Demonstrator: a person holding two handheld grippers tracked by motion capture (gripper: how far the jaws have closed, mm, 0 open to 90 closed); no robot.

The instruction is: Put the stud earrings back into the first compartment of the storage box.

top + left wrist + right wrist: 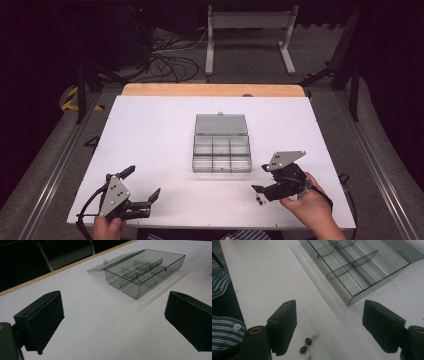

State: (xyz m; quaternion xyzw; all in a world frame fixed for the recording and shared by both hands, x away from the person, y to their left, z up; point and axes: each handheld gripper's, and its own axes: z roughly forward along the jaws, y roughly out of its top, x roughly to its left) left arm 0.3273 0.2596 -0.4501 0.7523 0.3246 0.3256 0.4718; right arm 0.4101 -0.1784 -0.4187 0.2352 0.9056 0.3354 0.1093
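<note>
A clear plastic compartment box (222, 156) sits at the table's middle, its lid (221, 124) laid open behind it and its cells looking empty. Two small dark red studs with silver pins (306, 345) lie on the white tabletop, seen as dark specks (259, 200) near the front edge. My right gripper (261, 179) hovers open just above and behind the studs, which lie between its jaws (329, 327) low in the right gripper view. My left gripper (142, 183) stands open at the front left with nothing between its jaws (112, 320). The box (145, 272) lies ahead of it.
The white tabletop (150, 130) has a wooden strip (212, 90) along its far edge. Beyond it are a metal stand (250, 35) and cables (170, 62) on the floor. A person's striped shirt (222, 332) is at the table's near edge.
</note>
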